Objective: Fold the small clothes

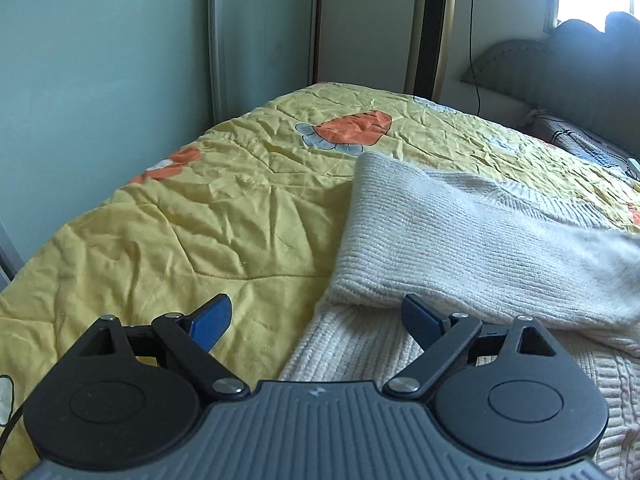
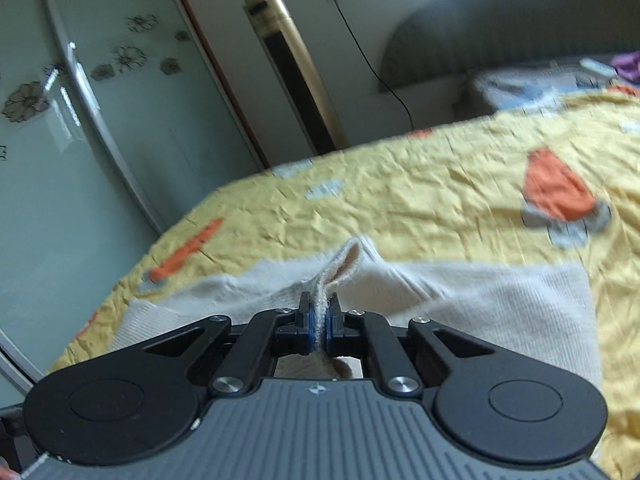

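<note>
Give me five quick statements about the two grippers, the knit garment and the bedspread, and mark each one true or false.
1. The right gripper is clamped on a fold of the cream knitted sweater. True.
2. The left gripper is shut on the sweater. False: its jaws stand wide open with nothing pressed between them.
3. The sweater lies on a yellow quilted bedspread with orange patches. True.
4. The bedspread is plain blue. False: it is yellow with orange and grey-blue shapes.
5. A tall gold tower fan stands beyond the bed, by the wall. True.
</note>
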`<state>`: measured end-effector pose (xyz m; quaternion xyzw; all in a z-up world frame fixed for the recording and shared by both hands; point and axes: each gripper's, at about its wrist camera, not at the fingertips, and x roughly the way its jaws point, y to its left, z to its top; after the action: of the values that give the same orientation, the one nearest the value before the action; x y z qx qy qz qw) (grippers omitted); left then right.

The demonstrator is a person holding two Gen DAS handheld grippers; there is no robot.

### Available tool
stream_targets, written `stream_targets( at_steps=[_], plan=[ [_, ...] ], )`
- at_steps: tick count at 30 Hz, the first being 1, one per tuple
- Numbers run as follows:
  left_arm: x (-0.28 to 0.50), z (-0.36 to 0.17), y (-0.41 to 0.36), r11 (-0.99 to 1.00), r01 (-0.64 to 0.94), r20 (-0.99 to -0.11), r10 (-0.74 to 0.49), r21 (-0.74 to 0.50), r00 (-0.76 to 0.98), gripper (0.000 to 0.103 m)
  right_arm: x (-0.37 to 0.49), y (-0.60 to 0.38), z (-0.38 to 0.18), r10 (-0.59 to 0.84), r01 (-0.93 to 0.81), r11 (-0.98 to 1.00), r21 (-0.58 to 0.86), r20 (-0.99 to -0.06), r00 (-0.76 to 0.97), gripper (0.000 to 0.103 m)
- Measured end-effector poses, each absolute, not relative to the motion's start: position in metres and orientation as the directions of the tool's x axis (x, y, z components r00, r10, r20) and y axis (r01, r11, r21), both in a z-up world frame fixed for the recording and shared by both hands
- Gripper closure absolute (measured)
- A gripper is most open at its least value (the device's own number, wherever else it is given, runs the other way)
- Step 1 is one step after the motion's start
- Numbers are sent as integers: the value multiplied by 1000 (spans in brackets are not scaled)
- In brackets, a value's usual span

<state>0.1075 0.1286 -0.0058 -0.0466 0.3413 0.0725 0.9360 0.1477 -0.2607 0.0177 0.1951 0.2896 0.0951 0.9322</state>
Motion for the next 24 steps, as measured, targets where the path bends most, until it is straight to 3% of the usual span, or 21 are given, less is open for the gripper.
stream_targets(
  at_steps=[5, 14, 15, 17, 18, 20, 24],
  plan=[
    [98, 4, 115, 991, -135, -630, 90, -24, 771, 10, 151, -266, -12, 288, -9, 896, 444, -566, 773, 92],
    [84, 2, 81, 999, -41, -645, 36, 8, 763, 10, 152, -261, -23, 268, -6, 912, 409, -587, 764, 93],
    [83, 1, 79, 999, -36, -649, 37, 14, 760, 10, 153, -260, -22, 258, -3, 919, 394, -595, 761, 84],
    [81, -1, 77, 999, -31, -655, 33, 15, 755, 10, 153, -260, -21, 229, 11, 931, 364, -609, 759, 77],
    [80, -2, 77, 1000, -29, -657, 30, 13, 753, 10, 151, -260, -18, 212, 23, 936, 352, -612, 762, 66],
    [78, -3, 76, 1000, -26, -661, 28, 12, 750, 10, 141, -258, -10, 157, 49, 948, 314, -599, 785, 55],
    [74, -4, 76, 1000, -25, -667, 25, 10, 745, 10, 123, -251, -2, 136, 10, 971, 239, -585, 800, 42]
  ],
)
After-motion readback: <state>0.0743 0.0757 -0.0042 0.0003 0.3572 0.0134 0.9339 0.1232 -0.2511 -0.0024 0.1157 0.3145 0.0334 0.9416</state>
